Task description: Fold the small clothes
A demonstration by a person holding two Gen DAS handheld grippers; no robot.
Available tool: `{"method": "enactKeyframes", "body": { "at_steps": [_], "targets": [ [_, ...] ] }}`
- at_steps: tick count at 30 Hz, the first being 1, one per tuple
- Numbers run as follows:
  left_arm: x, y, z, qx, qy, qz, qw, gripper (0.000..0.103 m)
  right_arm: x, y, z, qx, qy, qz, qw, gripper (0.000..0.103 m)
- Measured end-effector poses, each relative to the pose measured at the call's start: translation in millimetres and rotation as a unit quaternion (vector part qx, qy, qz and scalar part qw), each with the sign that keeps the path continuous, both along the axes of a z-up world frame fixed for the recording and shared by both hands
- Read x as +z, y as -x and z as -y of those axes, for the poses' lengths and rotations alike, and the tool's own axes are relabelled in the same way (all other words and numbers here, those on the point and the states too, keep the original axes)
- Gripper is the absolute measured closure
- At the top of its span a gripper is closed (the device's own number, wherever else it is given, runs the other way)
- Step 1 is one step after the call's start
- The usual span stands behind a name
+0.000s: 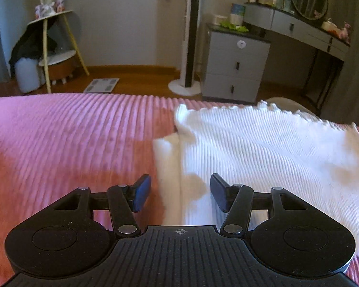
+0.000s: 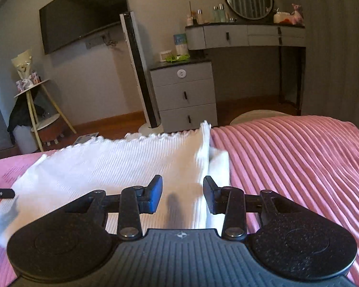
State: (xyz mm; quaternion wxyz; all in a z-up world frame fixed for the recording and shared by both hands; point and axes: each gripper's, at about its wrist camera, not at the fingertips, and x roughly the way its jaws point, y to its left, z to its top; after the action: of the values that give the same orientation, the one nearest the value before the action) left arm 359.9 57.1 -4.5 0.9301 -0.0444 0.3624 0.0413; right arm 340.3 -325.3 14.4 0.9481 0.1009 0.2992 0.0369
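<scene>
White ribbed garment (image 1: 263,148) laid flat on the pink bedspread (image 1: 71,131) for folding, flanked by left gripper (image 1: 180,192) and right gripper (image 2: 182,195), jaws apart, nothing held.

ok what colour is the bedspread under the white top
Pink, with a ribbed stripe texture: the bedspread shows best in the right wrist view, beside the white top.

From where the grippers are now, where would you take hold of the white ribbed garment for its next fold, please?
I would probably take the white ribbed garment by its two near corners, coming in low from the near edge. It lies flat on the pink bedspread, scalloped hem far away, and both the left gripper and right gripper stand open above that edge.
</scene>
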Motion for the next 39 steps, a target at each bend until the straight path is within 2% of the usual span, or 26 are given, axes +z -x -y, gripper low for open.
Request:
{"method": "enactKeyframes", "body": {
  "at_steps": [2, 6, 9, 11, 12, 13, 14, 16, 20, 22, 23, 24, 25, 26, 27, 28, 30, 31, 34, 35, 37, 39],
  "targets": [
    [-4.8, -16.6, 2.7, 0.001, -0.003, -0.013, 0.9999, 0.05, -3.5, -24.1, 0.4, 0.006, -0.013, -0.017, 1.0, 0.066],
    [-8.9, -49.0, 13.9, -0.008, -0.044, -0.015, 0.9989, 0.05, -9.6, -66.2, -3.4, 0.017, -0.012, -0.037, 0.999, 0.066],
    [-13.3, -69.4, 16.6, -0.01, -0.048, -0.02, 0.9986, 0.051, -17.2, -86.3, -7.8, 0.028, -0.005, -0.055, 0.998, 0.066],
    [-16.5, -79.4, 19.2, -0.019, -0.049, -0.022, 0.9984, 0.063, -21.2, -89.2, -11.6, 0.035, 0.005, -0.053, 0.998, 0.065],
    [-18.9, -82.1, 20.8, -0.026, -0.046, -0.026, 0.9983, 0.071, -22.6, -89.0, -12.5, 0.038, 0.007, -0.049, 0.998, 0.068],
    [-20.0, -83.4, 23.2, -0.027, -0.049, -0.025, 0.9981, 0.072, -23.8, -87.6, -12.4, 0.039, 0.012, -0.043, 0.998, 0.077],
    [-21.1, -84.1, 27.2, -0.033, -0.058, -0.019, 0.9976, 0.083, -24.7, -85.3, -12.6, 0.037, 0.019, -0.037, 0.998, 0.094],
    [-22.6, -82.8, 35.1, -0.041, -0.076, -0.01, 0.9962, 0.089, -22.5, -81.7, -9.3, 0.036, 0.013, -0.021, 0.999, 0.097],
    [-15.9, -74.4, 45.7, -0.041, -0.113, 0.031, 0.9922, 0.09, -7.9, -69.0, -16.3, 0.019, 0.052, 0.041, 0.998, 0.098],
    [-9.8, -73.7, 47.5, -0.021, -0.123, 0.046, 0.9911, 0.09, -5.7, -67.6, -22.0, 0.001, 0.079, 0.052, 0.996, 0.098],
    [-6.2, -73.1, 48.0, -0.01, -0.124, 0.056, 0.9907, 0.09, -5.9, -67.5, -25.5, -0.012, 0.099, 0.056, 0.993, 0.103],
    [-4.3, -73.0, 49.5, 0.0, -0.128, 0.065, 0.9896, 0.09, -7.7, -68.3, -29.2, -0.023, 0.127, 0.059, 0.99, 0.103],
    [-4.6, -74.2, 52.7, 0.014, -0.145, 0.068, 0.9869, 0.088, -10.1, -71.0, -29.9, -0.029, 0.14, 0.05, 0.989, 0.103],
    [-6.1, -76.6, 57.5, 0.043, -0.185, 0.065, 0.9797, 0.087, -13.0, -76.6, -28.5, -0.027, 0.135, 0.019, 0.99, 0.101],
    [-6.6, -78.6, 58.6, 0.061, -0.203, 0.057, 0.9756, 0.075, -15.4, -80.3, -26.0, -0.023, 0.121, -0.014, 0.992, 0.101],
    [-5.6, -77.4, 55.0, 0.067, -0.195, 0.048, 0.9773, 0.059, -13.5, -75.1, -24.8, -0.026, 0.117, -0.013, 0.993, 0.101],
    [2.3, -64.1, 39.7, 0.049, -0.125, 0.051, 0.9897, 0.052, -3.3, -49.5, -21.9, -0.02, 0.099, 0.02, 0.995, 0.099],
    [5.5, -53.9, 31.9, 0.045, -0.096, 0.055, 0.9928, 0.051, 0.1, -35.3, -18.5, -0.017, 0.077, 0.031, 0.996, 0.097],
    [7.6, -21.8, 11.4, 0.034, -0.043, 0.045, 0.9975, 0.049, -0.9, 12.3, -7.7, -0.009, 0.014, 0.04, 0.999, 0.095],
    [6.7, -10.1, 3.0, 0.029, -0.021, 0.037, 0.9987, 0.048, -3.9, 25.7, -5.2, -0.007, 0.0, 0.034, 0.999, 0.087],
    [4.9, 4.7, -11.5, 0.033, 0.007, 0.021, 0.9992, 0.047, -9.5, 56.6, 0.1, -0.014, -0.03, 0.034, 0.999, 0.079],
    [-2.9, 19.3, -26.0, 0.035, 0.045, 0.003, 0.9984, 0.047, -13.2, 79.2, 0.1, -0.016, -0.042, 0.03, 0.999, 0.078]
  ]
}}
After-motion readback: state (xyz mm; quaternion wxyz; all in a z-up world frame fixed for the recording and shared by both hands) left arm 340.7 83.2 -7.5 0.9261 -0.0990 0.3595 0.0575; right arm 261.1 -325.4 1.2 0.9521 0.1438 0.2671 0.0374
